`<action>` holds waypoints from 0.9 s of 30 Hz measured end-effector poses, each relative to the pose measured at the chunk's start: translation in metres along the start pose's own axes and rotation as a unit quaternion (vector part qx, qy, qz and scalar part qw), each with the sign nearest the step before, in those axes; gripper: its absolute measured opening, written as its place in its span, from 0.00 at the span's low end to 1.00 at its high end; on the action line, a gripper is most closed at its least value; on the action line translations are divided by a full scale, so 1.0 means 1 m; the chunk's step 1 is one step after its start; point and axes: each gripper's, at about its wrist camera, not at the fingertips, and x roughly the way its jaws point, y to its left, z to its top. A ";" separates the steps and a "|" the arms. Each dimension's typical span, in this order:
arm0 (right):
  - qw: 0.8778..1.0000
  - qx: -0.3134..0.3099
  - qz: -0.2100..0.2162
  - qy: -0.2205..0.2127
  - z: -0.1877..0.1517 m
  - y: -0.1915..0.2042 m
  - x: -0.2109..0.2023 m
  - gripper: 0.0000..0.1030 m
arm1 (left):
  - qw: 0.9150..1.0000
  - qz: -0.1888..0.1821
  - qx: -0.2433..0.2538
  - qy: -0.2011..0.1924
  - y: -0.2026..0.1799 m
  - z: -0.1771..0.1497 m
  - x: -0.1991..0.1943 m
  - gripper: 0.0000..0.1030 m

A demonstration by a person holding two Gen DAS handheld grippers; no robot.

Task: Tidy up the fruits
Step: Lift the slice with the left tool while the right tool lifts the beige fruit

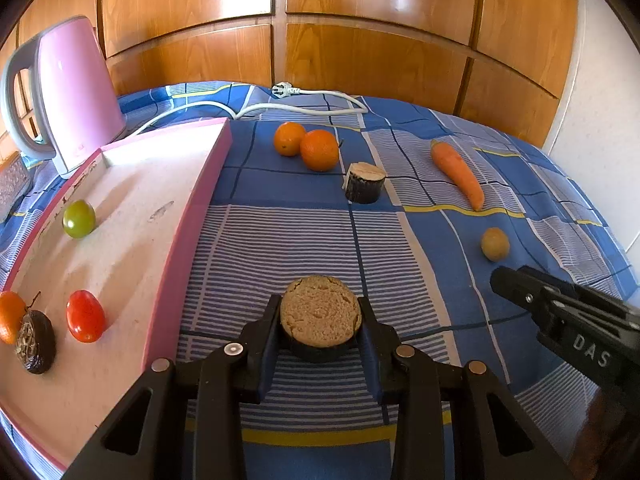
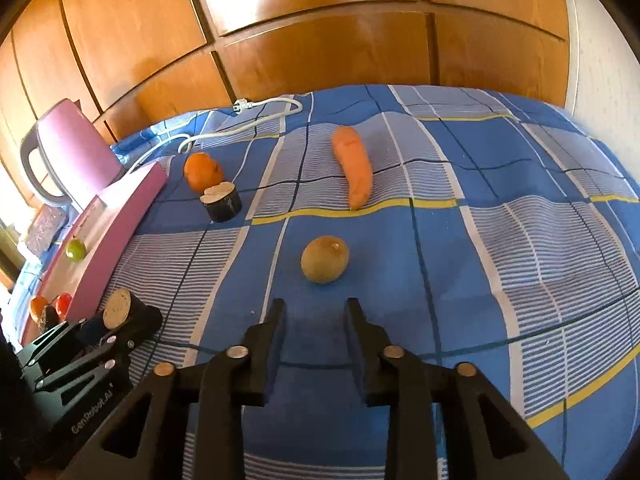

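My left gripper (image 1: 320, 322) is shut on a short dark-skinned cut stub with a tan face (image 1: 320, 312), low over the blue cloth; it also shows in the right wrist view (image 2: 118, 308). My right gripper (image 2: 315, 320) is open and empty, just short of a kiwi (image 2: 325, 259), also seen in the left wrist view (image 1: 495, 244). The pink tray (image 1: 188, 216) on the left holds a green fruit (image 1: 79, 219), a red tomato (image 1: 85, 316), a passion fruit (image 1: 35, 342) and an orange (image 1: 10, 316). Two oranges (image 1: 306, 146) lie beyond the tray.
A second cut stub (image 1: 365, 183) and a carrot (image 1: 458, 174) lie on the checked blue cloth (image 1: 280, 240). A pink kettle (image 1: 68, 92) stands at the back left, its white cord (image 1: 304, 106) trailing along the back. Wooden panels rise behind.
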 end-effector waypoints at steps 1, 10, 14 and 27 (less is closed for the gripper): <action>1.000 -0.003 -0.002 0.002 0.002 0.001 0.001 0.35 | 1.000 0.000 0.000 0.000 0.000 0.001 0.000 0.34; 0.998 -0.032 -0.051 0.012 0.025 0.011 0.025 0.30 | 1.000 0.000 -0.004 0.002 -0.001 0.001 0.000 0.34; 0.997 -0.050 -0.062 0.011 0.022 0.017 0.025 0.26 | 1.000 -0.002 -0.009 0.005 0.001 0.003 -0.003 0.34; 0.997 -0.070 -0.009 0.030 0.001 0.048 0.011 0.26 | 0.999 -0.005 -0.023 -0.028 0.012 0.008 -0.039 0.34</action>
